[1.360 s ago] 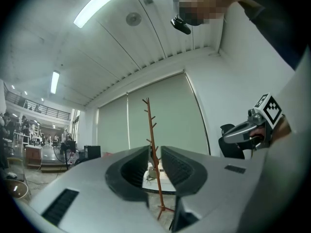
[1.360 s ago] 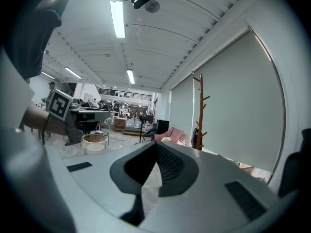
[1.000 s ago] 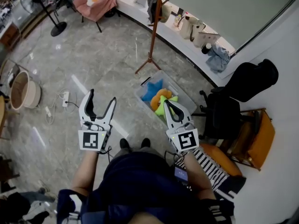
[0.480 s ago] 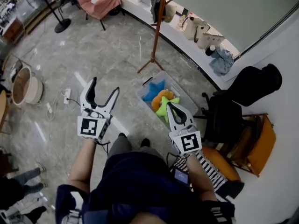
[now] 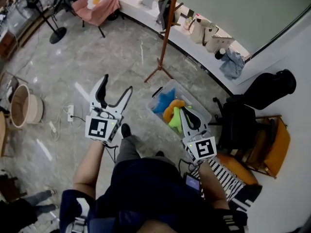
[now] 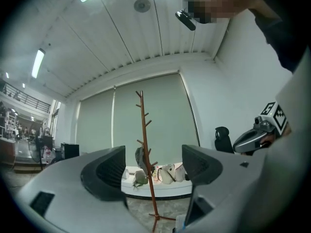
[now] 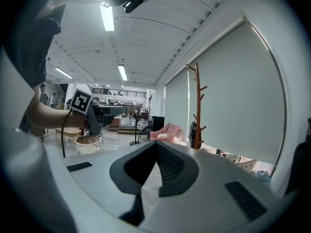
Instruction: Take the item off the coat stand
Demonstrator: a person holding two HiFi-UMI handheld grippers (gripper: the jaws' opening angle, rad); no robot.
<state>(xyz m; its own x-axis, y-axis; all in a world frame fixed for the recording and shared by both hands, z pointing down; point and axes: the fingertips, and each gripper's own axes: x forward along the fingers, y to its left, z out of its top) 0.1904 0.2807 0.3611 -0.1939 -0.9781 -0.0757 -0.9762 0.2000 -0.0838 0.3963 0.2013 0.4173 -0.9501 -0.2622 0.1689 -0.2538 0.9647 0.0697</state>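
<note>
The brown wooden coat stand (image 5: pixel 166 30) rises from the floor ahead of me, with a dark grey bag (image 5: pixel 164 8) hanging on its pegs. In the left gripper view the coat stand (image 6: pixel 146 178) and the bag (image 6: pixel 139 159) show far off between the jaws. My left gripper (image 5: pixel 117 83) is held up in the air, open and empty, well short of the stand. My right gripper (image 5: pixel 187 112) is shut with nothing in it, over the plastic bin. The right gripper view has the stand (image 7: pixel 197 108) at its right, beyond the shut gripper (image 7: pixel 156 147).
A clear bin (image 5: pixel 160 92) of plush toys lies by the stand's foot. A black office chair (image 5: pixel 238 123) and an orange chair (image 5: pixel 273 149) stand at the right. A white ledge (image 5: pixel 214 57) holds bags. A pink chair (image 5: pixel 97 1), a basket (image 5: pixel 23 105) and a power strip (image 5: pixel 71 112) are to the left.
I have stepped closer to the stand, which sits lower and larger in the head view. The left gripper has risen forward with its jaws a little wider. The right gripper stays shut.
</note>
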